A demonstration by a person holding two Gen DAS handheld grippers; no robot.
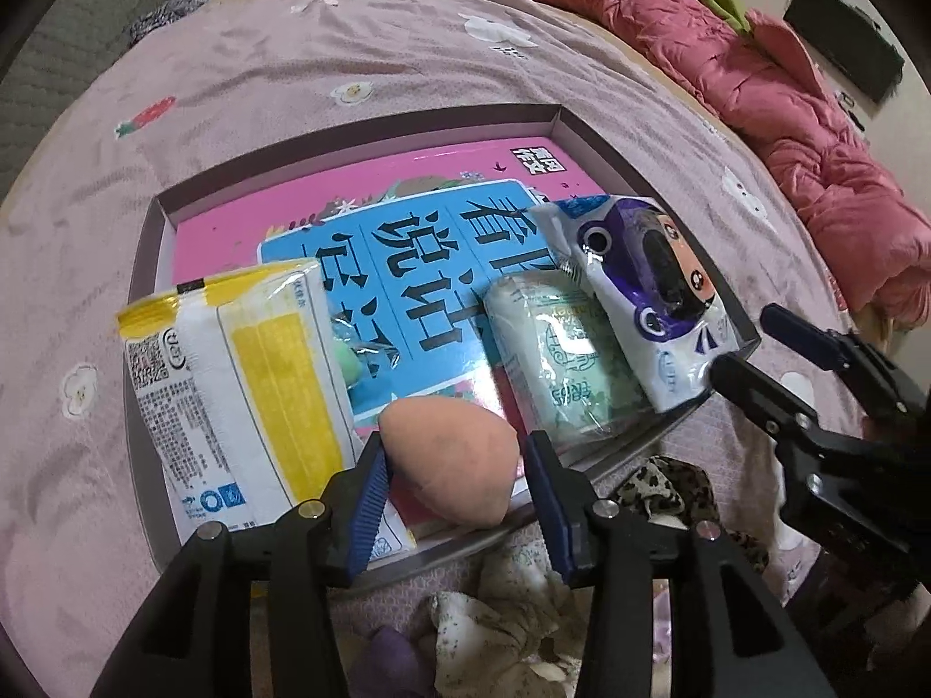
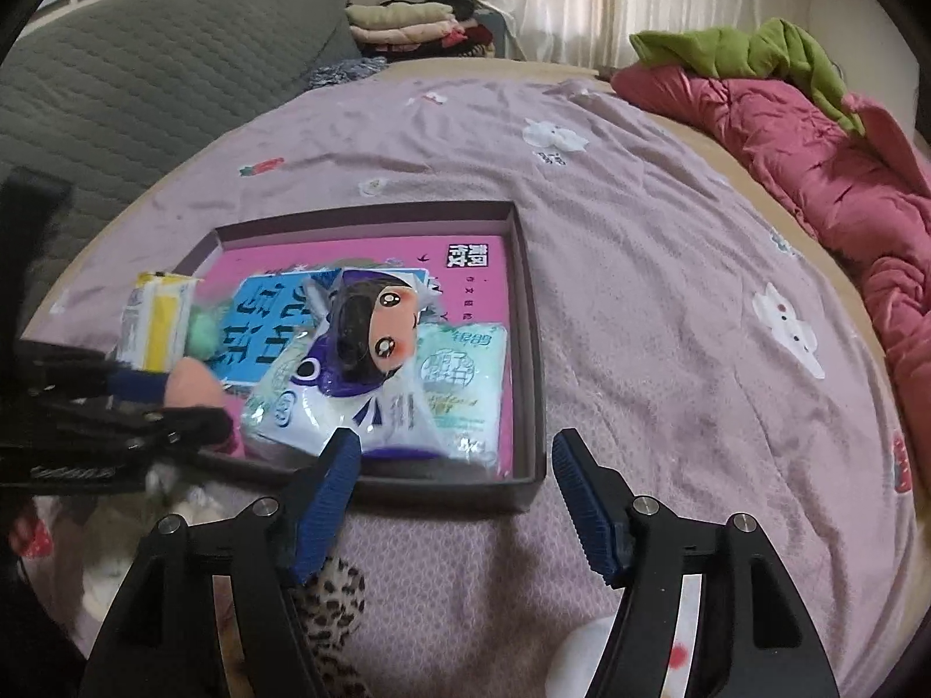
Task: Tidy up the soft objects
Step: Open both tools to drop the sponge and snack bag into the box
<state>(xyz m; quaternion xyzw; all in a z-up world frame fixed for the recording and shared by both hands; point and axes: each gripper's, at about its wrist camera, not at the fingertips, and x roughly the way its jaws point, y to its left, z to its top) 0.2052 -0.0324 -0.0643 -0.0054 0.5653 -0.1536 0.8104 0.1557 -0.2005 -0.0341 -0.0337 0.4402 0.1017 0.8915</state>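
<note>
A shallow dark box [image 1: 558,116] lies on the bed with a pink and blue book [image 1: 407,232] in its bottom. Inside are a yellow-and-white tissue pack [image 1: 244,384], a pale green tissue pack [image 1: 553,360], a purple-and-white cartoon tissue pack [image 1: 651,302] and a small green sponge [image 1: 352,363]. My left gripper [image 1: 457,500] stands around an orange egg-shaped sponge [image 1: 451,459] at the box's near edge, its jaws touching both sides. My right gripper [image 2: 454,500] is open and empty, just in front of the box [image 2: 523,302]; the cartoon pack [image 2: 355,372] lies beyond its left finger.
The bed has a mauve patterned cover [image 2: 669,291]. A pink quilt [image 2: 814,174] and green cloth [image 2: 745,46] lie at the right. Leopard-print fabric [image 2: 331,599], floral cloth [image 1: 512,611] and a purple sponge [image 1: 390,657] lie near the grippers. A grey sofa [image 2: 145,87] stands at the left.
</note>
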